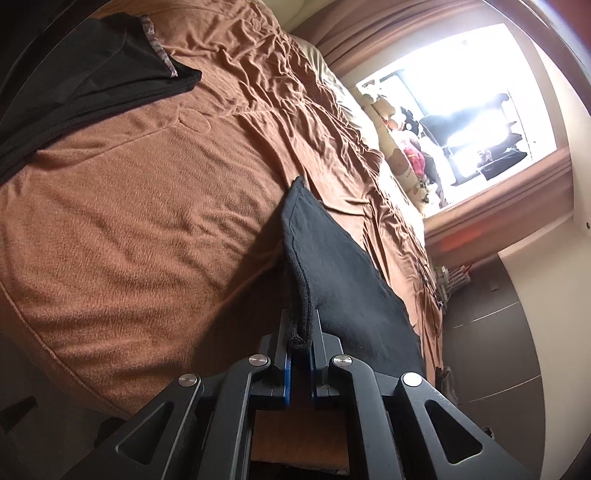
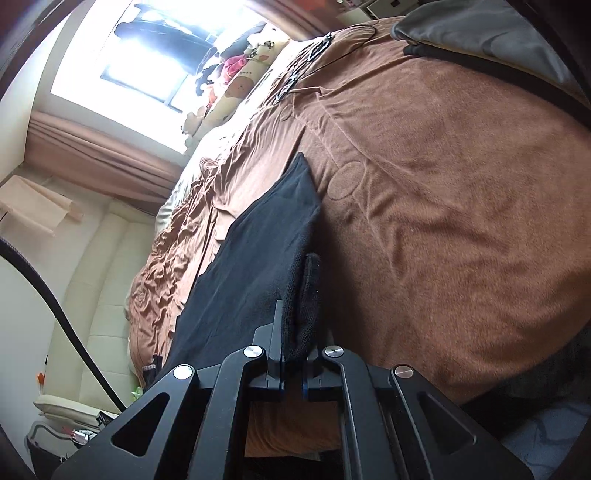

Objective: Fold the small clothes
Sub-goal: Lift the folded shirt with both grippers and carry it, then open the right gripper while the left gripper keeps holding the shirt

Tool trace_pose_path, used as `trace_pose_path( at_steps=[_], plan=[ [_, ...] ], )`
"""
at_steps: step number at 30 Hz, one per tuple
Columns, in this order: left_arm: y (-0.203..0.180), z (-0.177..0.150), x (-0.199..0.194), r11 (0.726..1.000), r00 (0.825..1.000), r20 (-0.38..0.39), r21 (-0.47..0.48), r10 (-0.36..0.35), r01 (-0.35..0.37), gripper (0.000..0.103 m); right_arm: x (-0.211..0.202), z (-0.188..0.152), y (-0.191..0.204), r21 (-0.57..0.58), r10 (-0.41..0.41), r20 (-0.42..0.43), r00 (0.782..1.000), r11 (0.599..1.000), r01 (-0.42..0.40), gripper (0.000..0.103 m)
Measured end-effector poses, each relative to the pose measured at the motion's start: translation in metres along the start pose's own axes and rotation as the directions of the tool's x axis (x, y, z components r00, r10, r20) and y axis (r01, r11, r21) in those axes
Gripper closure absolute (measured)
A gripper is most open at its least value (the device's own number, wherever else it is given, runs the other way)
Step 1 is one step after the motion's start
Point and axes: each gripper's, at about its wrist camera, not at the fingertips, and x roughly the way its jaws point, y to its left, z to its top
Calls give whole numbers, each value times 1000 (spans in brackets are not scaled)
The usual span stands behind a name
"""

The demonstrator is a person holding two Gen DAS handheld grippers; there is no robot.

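Observation:
A small black garment [image 1: 347, 273] hangs stretched above the brown blanket [image 1: 147, 221] on the bed. My left gripper [image 1: 300, 332] is shut on one hemmed corner of it. In the right wrist view the same black garment [image 2: 258, 266] runs away from the camera, and my right gripper [image 2: 300, 332] is shut on a bunched corner of it. Both grippers hold it lifted off the brown blanket [image 2: 461, 221], with the cloth taut between them.
Another dark garment [image 1: 85, 74] with a patterned edge lies at the far left of the bed. A grey cloth [image 2: 480, 33] lies at the bed's far right. Stuffed toys [image 1: 406, 155] and pillows sit under the bright window [image 1: 461, 110]. A cream sofa [image 2: 107, 280] stands beside the bed.

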Motion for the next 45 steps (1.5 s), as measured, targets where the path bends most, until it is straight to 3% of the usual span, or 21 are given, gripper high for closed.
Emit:
trace_pose_path(
  at_steps=[15, 21, 29, 31, 38, 45],
  plan=[
    [47, -36, 18, 998, 998, -55, -65, 18, -22, 96, -3, -23, -33, 57, -71, -46, 996, 996, 73, 100],
    [53, -43, 22, 997, 999, -43, -73, 19, -22, 94, -21, -29, -9, -55, -168, -14, 986, 984, 167, 95],
    [55, -52, 27, 998, 1000, -6, -64, 7, -7, 83, -48, -38, 16, -145, -265, 62, 962, 952, 271, 93],
    [53, -53, 26, 999, 1000, 9, -47, 3, -3, 79, -49, -40, 22, -148, -267, 63, 962, 950, 273, 93],
    [48, -54, 30, 1000, 999, 48, -1, 9, -9, 79, -30, -56, 65, -281, -238, 35, 971, 930, 238, 93],
    [48, -54, 28, 1000, 997, 77, 0, 5, -5, 79, 12, -77, 115, -416, -166, -52, 985, 900, 130, 93]
  ],
)
